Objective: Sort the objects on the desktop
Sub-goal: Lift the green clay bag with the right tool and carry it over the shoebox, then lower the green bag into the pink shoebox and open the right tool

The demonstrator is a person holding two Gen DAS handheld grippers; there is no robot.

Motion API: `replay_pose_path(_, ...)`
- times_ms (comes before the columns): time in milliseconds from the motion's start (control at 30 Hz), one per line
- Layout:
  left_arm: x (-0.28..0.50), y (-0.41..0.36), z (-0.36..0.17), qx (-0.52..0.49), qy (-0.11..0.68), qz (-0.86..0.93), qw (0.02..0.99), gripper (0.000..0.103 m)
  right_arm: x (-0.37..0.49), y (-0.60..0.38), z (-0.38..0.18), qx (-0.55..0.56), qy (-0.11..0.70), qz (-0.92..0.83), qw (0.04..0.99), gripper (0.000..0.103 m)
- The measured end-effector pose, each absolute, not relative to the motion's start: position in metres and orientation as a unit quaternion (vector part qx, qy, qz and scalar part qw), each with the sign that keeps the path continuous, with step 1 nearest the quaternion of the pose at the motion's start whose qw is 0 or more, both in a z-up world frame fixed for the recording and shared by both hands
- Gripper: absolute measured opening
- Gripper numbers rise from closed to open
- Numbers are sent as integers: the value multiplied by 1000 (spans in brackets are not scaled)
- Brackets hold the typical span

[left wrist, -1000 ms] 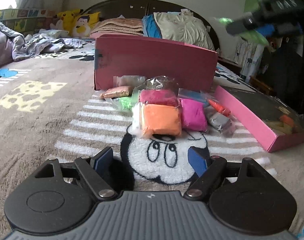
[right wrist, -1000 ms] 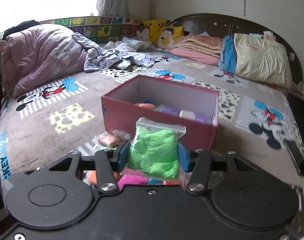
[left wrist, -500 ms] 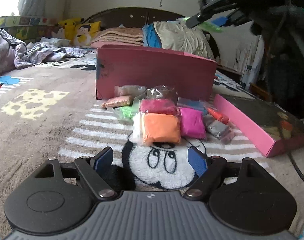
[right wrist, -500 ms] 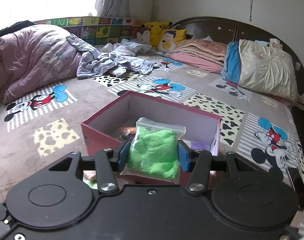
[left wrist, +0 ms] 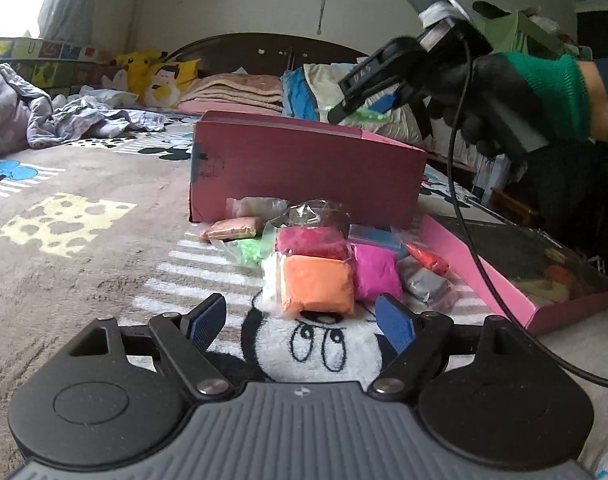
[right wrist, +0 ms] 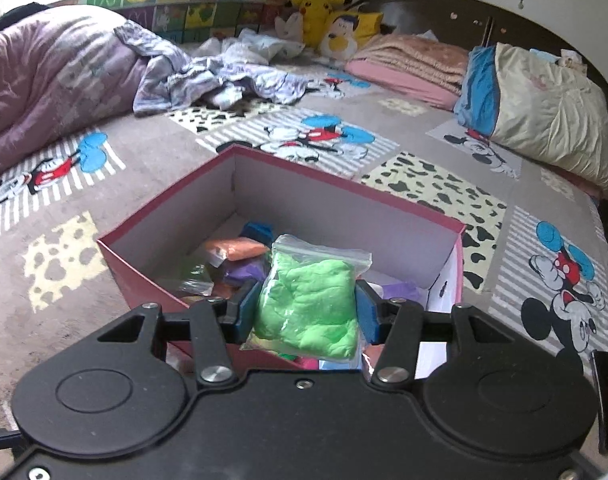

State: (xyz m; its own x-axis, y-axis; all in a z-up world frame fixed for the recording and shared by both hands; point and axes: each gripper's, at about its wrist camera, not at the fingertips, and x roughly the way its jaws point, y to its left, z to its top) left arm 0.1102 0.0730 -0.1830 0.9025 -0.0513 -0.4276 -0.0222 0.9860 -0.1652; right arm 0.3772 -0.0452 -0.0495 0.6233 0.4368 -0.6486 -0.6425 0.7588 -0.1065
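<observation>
My right gripper (right wrist: pixel 304 314) is shut on a bag of green clay (right wrist: pixel 308 304) and holds it above the open red box (right wrist: pixel 384 200), which has several clay bags inside. In the left wrist view the right gripper (left wrist: pixel 356 110) hangs over the red box (left wrist: pixel 304 168) with the green bag (left wrist: pixel 364 114) in it. My left gripper (left wrist: pixel 301 324) is open and empty, low over the blanket. Just beyond it lies a pile of clay bags: orange (left wrist: pixel 318 290), magenta (left wrist: pixel 374 270), dark red (left wrist: pixel 310 240), grey (left wrist: pixel 426 284).
A pink box lid (left wrist: pixel 504 280) with small items lies right of the pile. Pillows (right wrist: pixel 544 108), folded blankets (right wrist: pixel 412 64), crumpled clothes (right wrist: pixel 223 80) and plush toys (right wrist: pixel 332 20) lie at the far side of the bed. A cable (left wrist: pixel 476 264) hangs from the right gripper.
My right gripper has carried the green bag forward from in front of the box to above its opening. My left gripper has stayed put and open.
</observation>
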Motion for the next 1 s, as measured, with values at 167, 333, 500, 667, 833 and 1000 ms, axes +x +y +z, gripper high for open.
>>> replay_pose_path(167,111,79,-183,-97,220,-4,971,81,391,-38,-60,-181,327,303,877,50)
replay_pose_path(333,112,84,-185,-108,222,1,969,81,405,-35,-70,-181,345,298,872,50)
replay_pose_path(500,114,87,-188,-115,229,0,967,81,417,-29,-78,-177,366,292,865,50)
replay_pose_path(667,115,88,-190,-120,234,0,965,81,424,-26,-84,-168,385,287,861,50)
replay_pose_path(833,115,89,-191,-124,237,1,963,81,432,-23,-91,-159,404,282,856,51)
replay_pose_path(1000,115,89,-191,-123,239,-1,963,81,438,-23,-96,-147,418,274,854,56)
